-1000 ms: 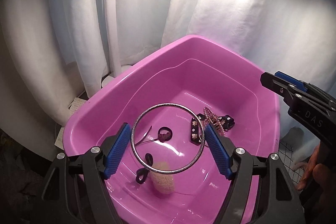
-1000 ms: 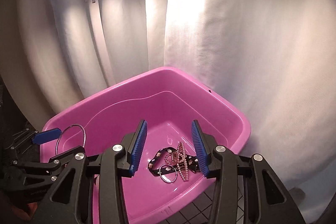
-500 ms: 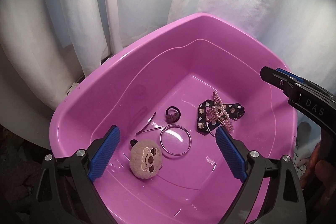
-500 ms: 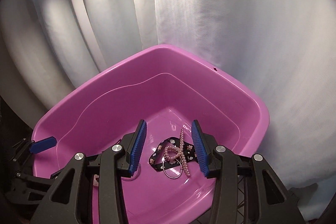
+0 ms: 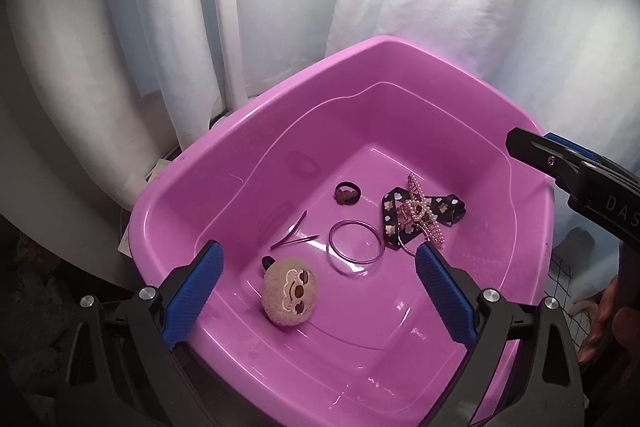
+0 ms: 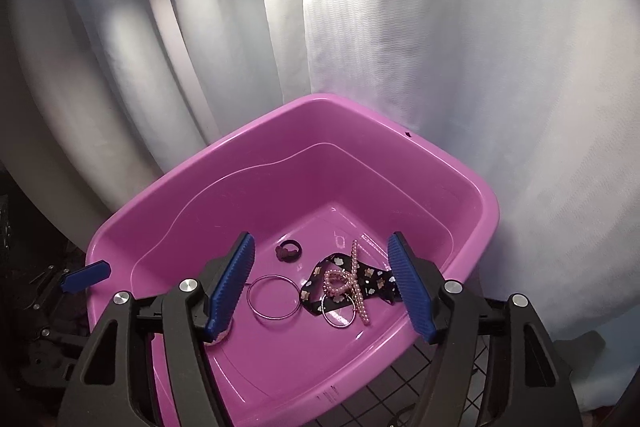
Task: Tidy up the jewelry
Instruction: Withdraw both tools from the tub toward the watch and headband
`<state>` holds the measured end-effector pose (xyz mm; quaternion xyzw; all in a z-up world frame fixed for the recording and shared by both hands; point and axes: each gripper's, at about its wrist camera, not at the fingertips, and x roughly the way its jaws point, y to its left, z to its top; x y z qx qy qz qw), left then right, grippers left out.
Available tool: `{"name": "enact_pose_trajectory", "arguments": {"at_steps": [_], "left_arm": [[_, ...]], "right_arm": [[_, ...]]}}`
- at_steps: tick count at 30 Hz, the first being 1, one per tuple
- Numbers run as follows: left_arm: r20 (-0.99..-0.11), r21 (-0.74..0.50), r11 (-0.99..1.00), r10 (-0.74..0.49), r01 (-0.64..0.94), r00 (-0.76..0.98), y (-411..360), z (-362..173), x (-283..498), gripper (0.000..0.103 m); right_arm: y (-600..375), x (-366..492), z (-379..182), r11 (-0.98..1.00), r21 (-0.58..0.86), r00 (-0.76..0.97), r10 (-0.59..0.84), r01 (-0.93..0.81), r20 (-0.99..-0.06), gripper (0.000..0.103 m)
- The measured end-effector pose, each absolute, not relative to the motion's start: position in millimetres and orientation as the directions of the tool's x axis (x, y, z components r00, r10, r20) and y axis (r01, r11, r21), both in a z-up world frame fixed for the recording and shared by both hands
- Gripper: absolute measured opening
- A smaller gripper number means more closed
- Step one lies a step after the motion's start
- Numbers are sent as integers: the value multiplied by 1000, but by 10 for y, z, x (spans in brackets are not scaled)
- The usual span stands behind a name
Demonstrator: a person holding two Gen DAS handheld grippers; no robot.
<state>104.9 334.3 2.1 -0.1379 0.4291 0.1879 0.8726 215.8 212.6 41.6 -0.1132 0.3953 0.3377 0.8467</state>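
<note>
Now both grippers hang over a pink tub (image 5: 224,163) with their blue-padded fingers spread wide and nothing between them. The left gripper (image 5: 316,291) sits at the near rim, and just ahead of its left finger lies a round plush hair clip (image 5: 290,297) with a stitched face, flat on the tub floor. Further ahead and slightly left of that gripper's midline lies a thin dark hairpin (image 5: 294,233), its two legs splayed. Straight ahead, between the lines of the two fingers, a large metal bangle (image 5: 356,241) lies flat on the floor, touching neither finger. Beyond the bangle sits a small dark hair tie (image 5: 347,193). Ahead of the left gripper's right finger lies a black ribbon bow with pale flowers (image 5: 448,207), and a pink pearl claw clip (image 5: 420,211) rests across it, with a smaller metal ring (image 5: 408,249) poking out from under the bow's near edge. The right gripper (image 6: 322,283) is over the other side of the tub (image 6: 472,187); in its view the bangle (image 6: 274,297) lies just ahead of its left finger, the hair tie (image 6: 288,251) lies further ahead, and the bow (image 6: 372,277) with the pearl clip (image 6: 348,281) and small ring (image 6: 340,313) lies between its fingers, nearer the right one. One blue fingertip of the left gripper (image 6: 86,275) shows at the far left of that view, over the tub's rim. White curtains (image 6: 440,27) hang behind the tub.
</note>
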Motion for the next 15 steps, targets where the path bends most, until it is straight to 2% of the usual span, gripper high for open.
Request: {"name": "enact_pose_trajectory", "arguments": {"at_steps": [15], "left_arm": [[-787,-47,869,271,-492,555,3125,192,764,97]], "right_arm": [[1789,1883,605,728,89,446,506,-680,-738,74]]}}
